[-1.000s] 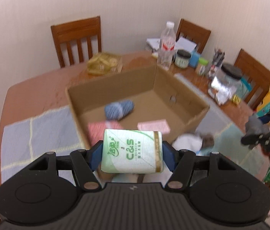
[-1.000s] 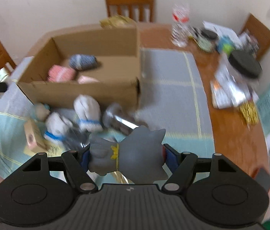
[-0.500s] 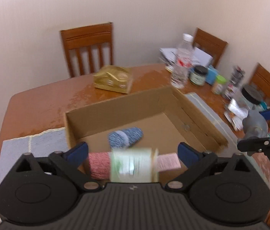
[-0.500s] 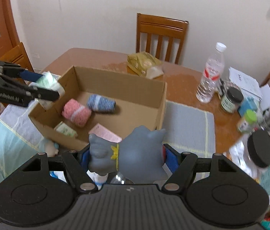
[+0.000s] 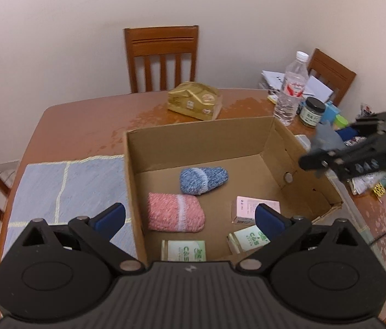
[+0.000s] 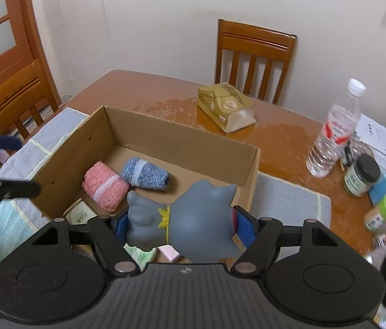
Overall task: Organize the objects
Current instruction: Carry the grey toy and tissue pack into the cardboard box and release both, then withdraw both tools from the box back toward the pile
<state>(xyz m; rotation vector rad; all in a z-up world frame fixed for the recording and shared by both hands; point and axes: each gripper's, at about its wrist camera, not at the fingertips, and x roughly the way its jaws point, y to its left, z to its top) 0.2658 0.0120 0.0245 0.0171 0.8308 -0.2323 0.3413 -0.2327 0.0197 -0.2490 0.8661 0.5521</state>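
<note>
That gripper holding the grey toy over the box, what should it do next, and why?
Probably open its jaws and let go. The right gripper is clamped on the grey toy and hangs above the open cardboard box, where the pink sock roll and blue sock roll already lie. The left gripper stands open and empty.

The gripper body is hiding the near part of one tissue pack [image 5: 183, 250]. The grey toy [image 6: 193, 219] is covering the pink box [image 6: 168, 252]. Small jars [image 6: 379, 216] at the right are blurring.
</note>
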